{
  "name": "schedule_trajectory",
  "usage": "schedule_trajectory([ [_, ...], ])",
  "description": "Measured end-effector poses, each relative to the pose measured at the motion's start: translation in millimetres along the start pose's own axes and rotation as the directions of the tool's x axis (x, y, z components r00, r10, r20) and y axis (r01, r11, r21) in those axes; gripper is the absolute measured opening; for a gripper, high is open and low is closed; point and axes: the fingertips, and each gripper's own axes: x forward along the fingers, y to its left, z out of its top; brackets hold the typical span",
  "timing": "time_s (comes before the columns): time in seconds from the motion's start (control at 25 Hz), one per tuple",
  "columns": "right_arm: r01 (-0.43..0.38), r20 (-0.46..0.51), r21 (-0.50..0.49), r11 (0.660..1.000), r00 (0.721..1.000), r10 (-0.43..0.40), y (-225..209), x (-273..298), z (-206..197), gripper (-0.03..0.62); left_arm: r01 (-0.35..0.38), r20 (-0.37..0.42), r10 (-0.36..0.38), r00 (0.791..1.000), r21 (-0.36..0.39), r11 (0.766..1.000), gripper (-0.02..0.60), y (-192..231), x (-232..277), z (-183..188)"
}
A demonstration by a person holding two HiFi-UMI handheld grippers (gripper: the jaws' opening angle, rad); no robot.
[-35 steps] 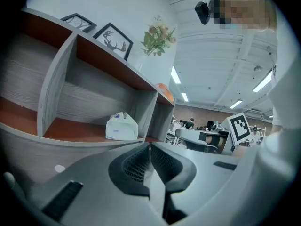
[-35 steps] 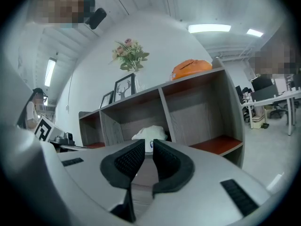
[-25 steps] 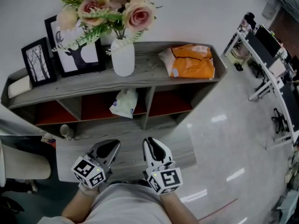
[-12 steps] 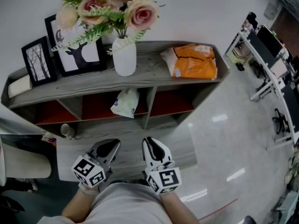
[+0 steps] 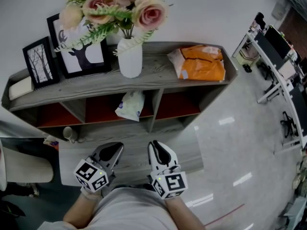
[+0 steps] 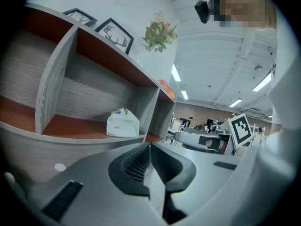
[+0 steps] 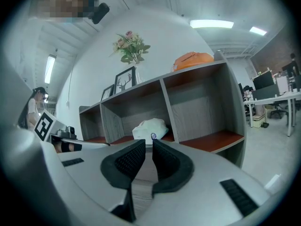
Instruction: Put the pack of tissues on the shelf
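Left tool (image 5: 114, 148) closed on nothing, right tool (image 5: 155, 145) a slit apart and empty, both low before the shelf (image 5: 163, 76), unmoved from a second ago. The pack of tissues (image 5: 129, 105) lies in the middle compartment, against its right divider. A vase (image 5: 130, 58) and an orange bag (image 5: 201, 63) top the shelf, the flowers cut off.

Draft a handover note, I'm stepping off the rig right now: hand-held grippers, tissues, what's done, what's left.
Left hand-held gripper: jaws together, empty, held short of the shelf.
Right hand-held gripper: jaws slightly apart, empty, beside the left one.
Tissues: lying in the shelf's middle compartment, touched by neither gripper.
Done: tissues are on the shelf.
Left: nothing apparent; the placing looks finished.
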Motion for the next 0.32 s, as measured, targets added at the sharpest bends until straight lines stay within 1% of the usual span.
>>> schedule_trajectory([
  [0.12, 0.003, -0.004, 0.003, 1.0, 1.0, -0.003, 0.4, -0.3, -0.9, 0.055, -0.001, 0.01, 0.001, 1.0, -0.008, 1.0, 0.021, 1.8, -1.4, -0.3],
  [0.32, 0.002, -0.006, 0.009, 1.0, 1.0, -0.002, 1.8, -0.7, -2.1, 0.055, -0.003, 0.001, 0.003, 1.0, 0.006, 1.0, 0.021, 1.7, -2.0, 3.9],
])
